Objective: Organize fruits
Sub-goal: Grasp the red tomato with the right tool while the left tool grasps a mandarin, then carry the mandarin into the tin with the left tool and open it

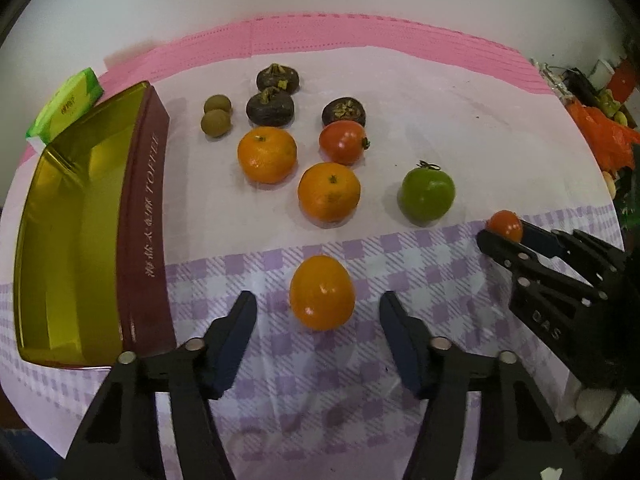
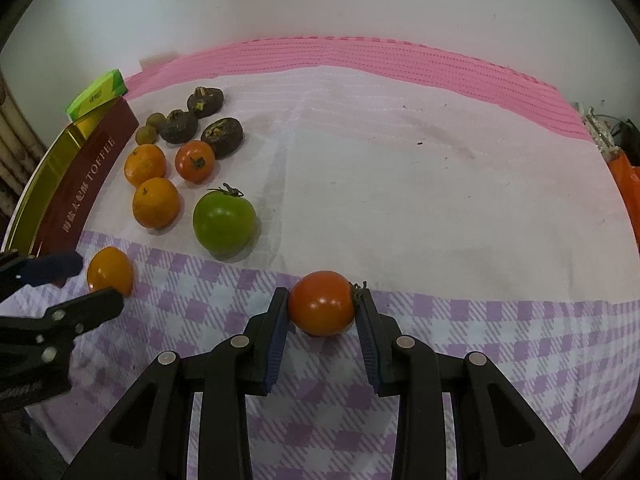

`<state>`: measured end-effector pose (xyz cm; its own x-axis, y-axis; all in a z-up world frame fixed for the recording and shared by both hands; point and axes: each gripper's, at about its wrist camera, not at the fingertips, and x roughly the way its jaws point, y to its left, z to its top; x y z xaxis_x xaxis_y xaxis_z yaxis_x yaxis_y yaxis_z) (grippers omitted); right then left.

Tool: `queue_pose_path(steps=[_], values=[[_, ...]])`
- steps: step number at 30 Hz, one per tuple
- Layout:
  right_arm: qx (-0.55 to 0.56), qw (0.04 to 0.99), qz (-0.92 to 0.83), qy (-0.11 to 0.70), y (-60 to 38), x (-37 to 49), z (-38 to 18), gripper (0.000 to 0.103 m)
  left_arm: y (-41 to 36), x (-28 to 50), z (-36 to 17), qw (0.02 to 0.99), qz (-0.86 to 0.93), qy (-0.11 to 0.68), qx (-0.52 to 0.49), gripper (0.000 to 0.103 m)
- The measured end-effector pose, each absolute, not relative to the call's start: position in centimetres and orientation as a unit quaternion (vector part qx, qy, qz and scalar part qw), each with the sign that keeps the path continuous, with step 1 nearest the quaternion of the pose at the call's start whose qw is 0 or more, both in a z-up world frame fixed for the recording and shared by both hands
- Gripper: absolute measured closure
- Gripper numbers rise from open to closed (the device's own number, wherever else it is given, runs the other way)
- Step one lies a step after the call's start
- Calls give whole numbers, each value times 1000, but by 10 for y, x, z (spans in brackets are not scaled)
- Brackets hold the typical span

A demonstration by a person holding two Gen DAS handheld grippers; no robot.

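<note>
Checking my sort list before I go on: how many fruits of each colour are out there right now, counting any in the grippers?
Orange: 3
Red: 2
Green: 1
Dark brown: 3
Small tan-brown: 2
Total: 11

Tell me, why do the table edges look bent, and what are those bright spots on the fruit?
Left wrist view: the fisheye lens bows the toffee tin and darkens the corners; the yellow fruit shows small glints of room light. Right wrist view: the pink cloth arches likewise, with glints on the red tomato.
</note>
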<state>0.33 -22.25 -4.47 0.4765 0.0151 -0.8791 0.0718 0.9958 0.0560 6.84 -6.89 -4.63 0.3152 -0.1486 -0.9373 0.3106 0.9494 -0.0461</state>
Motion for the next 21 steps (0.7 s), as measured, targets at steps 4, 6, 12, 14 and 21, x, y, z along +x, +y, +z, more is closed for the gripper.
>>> queue_pose_path(steps=[4, 6, 12, 14, 21], values=[[43, 859, -15, 510, -222, 2, -44, 69, -70, 75, -53, 802, -142, 577, 64, 57], [43, 859, -14, 510, -222, 1, -44, 69, -70, 77, -55, 800, -143, 579, 61, 61], [43, 859, -14, 510, -222, 1, -44, 69, -74, 80, -63, 800, -139, 580, 68, 72], [42, 859, -14, 510, -221, 1, -44, 69, -73, 81, -63, 799, -139, 581, 68, 72], [37, 859, -15, 510, -219, 1, -45, 69, -63, 76, -53, 805, -133, 574, 65, 73]])
